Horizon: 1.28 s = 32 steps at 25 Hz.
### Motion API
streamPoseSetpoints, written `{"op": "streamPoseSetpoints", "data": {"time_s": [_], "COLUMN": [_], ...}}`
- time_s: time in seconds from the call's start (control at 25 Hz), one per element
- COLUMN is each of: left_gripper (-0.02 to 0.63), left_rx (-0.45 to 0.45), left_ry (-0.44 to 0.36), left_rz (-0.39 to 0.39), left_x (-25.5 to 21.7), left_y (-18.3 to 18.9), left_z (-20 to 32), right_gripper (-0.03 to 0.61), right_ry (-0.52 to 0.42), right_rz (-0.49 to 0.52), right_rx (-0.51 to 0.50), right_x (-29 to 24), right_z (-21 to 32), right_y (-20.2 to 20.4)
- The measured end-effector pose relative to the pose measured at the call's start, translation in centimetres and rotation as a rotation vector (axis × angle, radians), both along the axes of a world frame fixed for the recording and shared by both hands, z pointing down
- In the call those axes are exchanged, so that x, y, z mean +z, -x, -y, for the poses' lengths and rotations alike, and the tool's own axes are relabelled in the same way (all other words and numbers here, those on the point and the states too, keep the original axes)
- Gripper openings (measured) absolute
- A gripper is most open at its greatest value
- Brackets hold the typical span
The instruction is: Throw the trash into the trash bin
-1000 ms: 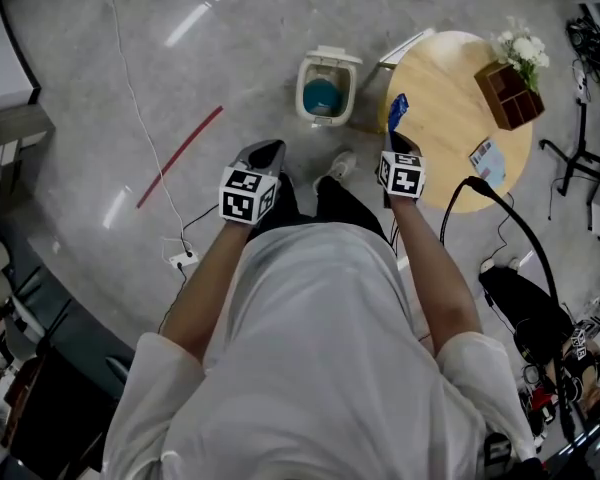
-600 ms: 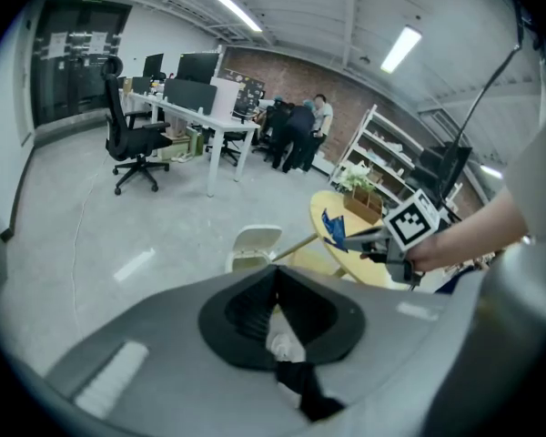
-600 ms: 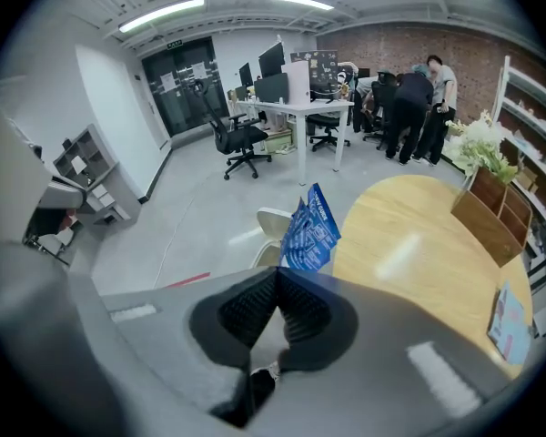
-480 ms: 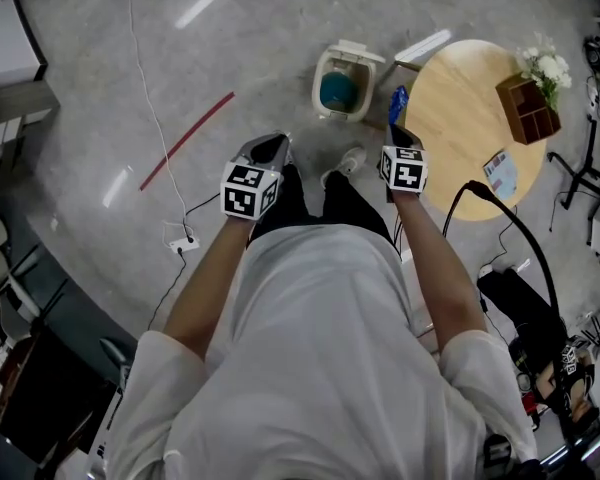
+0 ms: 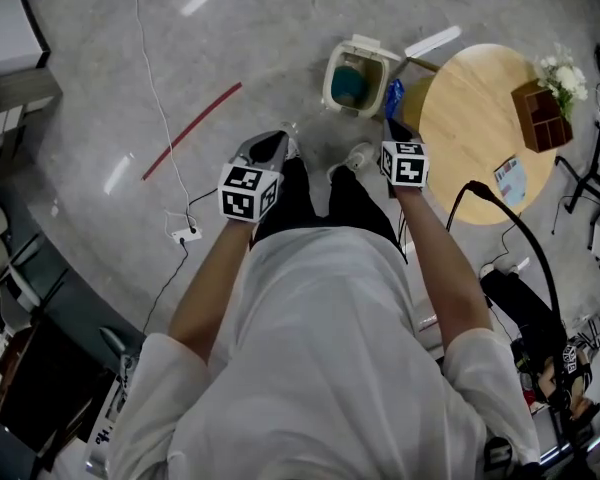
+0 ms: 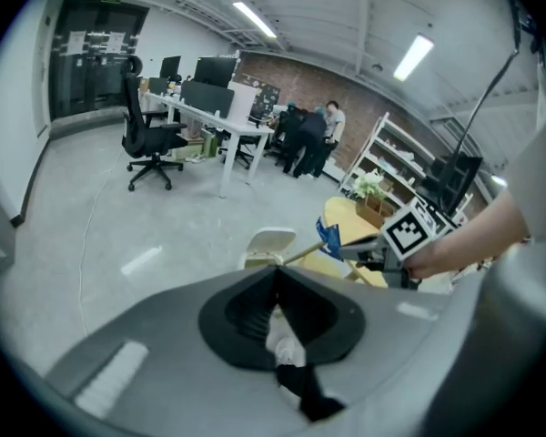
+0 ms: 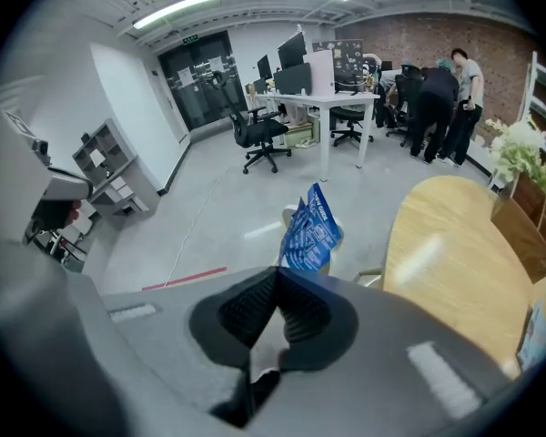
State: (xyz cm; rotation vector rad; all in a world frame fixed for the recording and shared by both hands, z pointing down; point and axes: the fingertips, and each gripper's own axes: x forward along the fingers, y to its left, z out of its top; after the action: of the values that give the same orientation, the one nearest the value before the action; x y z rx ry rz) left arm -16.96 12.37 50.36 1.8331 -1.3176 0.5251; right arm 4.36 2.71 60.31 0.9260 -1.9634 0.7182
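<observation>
Blue crinkled plastic wrapper [image 7: 311, 230] stands pinched in the clenched right gripper [image 7: 276, 273], the nearer hand to the open cream plastic trash bin [image 5: 329, 80], which sits on the floor [image 5: 130, 48] just ahead, slightly left

Blue wrapper [image 7: 311, 230]: white print, too small and creased to read.
Marker cubes [image 5: 248, 192]: black-and-white square codes; no letters or digits.
Green sign [image 7: 192, 39] above door [image 7: 200, 80]: wording not legible.
Card [image 5: 511, 180] on round table [image 5: 470, 118]: print blurred, unreadable.
</observation>
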Motion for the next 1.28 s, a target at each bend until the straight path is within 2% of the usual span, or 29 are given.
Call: {"op": "streamPoseSetpoints", "data": {"time_s": [0.2, 0.64, 1.28], "left_gripper": [0.005, 0.005, 0.005], "left_rx": [-0.016, -0.028, -0.021], "left_ry": [0.006, 0.007, 0.039], "left_rz": [0.0, 0.03, 0.007], "left_x": [1.5, 3.7, 9.0], "left_y": [0.6, 2.6, 1.0], "left_z": [0.2, 1.0, 2.1], "right_gripper": [-0.002, -0.002, -0.002], "right_ry": [0.018, 0.06, 0.108], "right_rz": [0.025, 0.024, 0.033], "right_rx": [-0.049, -0.069, -0.052], "right_x": [0.5, 3.7, 10.2], "right_z": [-0.2, 0.4, 0.9], "right_y": [1.6, 2.4, 2.0]}}
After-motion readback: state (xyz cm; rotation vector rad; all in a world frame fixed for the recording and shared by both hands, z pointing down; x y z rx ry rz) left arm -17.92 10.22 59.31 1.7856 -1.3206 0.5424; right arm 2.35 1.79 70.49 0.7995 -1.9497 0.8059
